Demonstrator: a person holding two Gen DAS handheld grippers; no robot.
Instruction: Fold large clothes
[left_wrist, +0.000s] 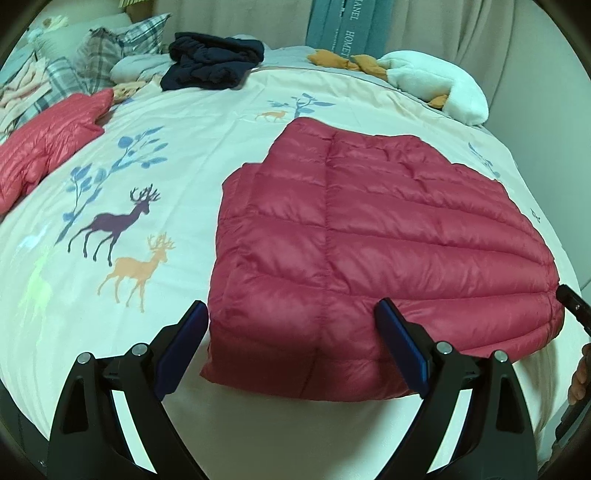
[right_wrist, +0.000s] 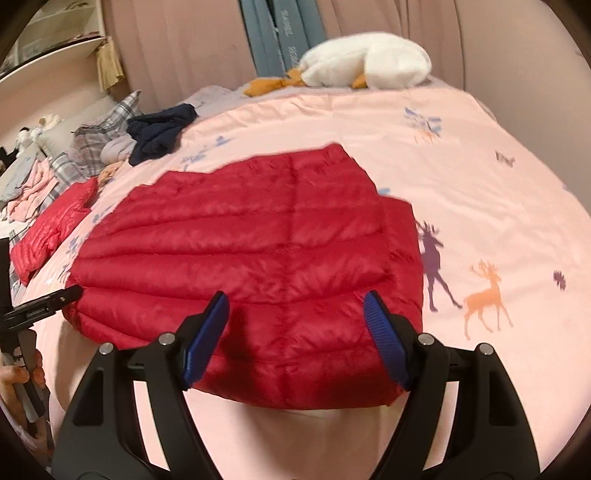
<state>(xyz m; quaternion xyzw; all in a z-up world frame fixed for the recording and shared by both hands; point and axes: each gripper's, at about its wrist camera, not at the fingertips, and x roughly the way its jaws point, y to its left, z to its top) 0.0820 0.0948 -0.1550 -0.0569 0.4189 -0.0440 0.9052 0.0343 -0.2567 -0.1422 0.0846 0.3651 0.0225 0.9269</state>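
A red quilted down jacket (left_wrist: 369, 240) lies folded flat on the bed; it also shows in the right wrist view (right_wrist: 258, 258). My left gripper (left_wrist: 291, 314) is open and empty, its blue pads either side of the jacket's near left edge, just above it. My right gripper (right_wrist: 295, 306) is open and empty over the jacket's near edge. The right gripper's tip shows at the jacket's right edge in the left wrist view (left_wrist: 572, 302). The left gripper's tip shows at the left in the right wrist view (right_wrist: 48, 299).
The bed has a pale sheet with deer prints (left_wrist: 122, 229). A second red down garment (left_wrist: 48, 147) lies at the left. A dark navy garment (left_wrist: 214, 62), plaid pillows (left_wrist: 99, 51) and a white plush goose (left_wrist: 436, 81) lie at the far side.
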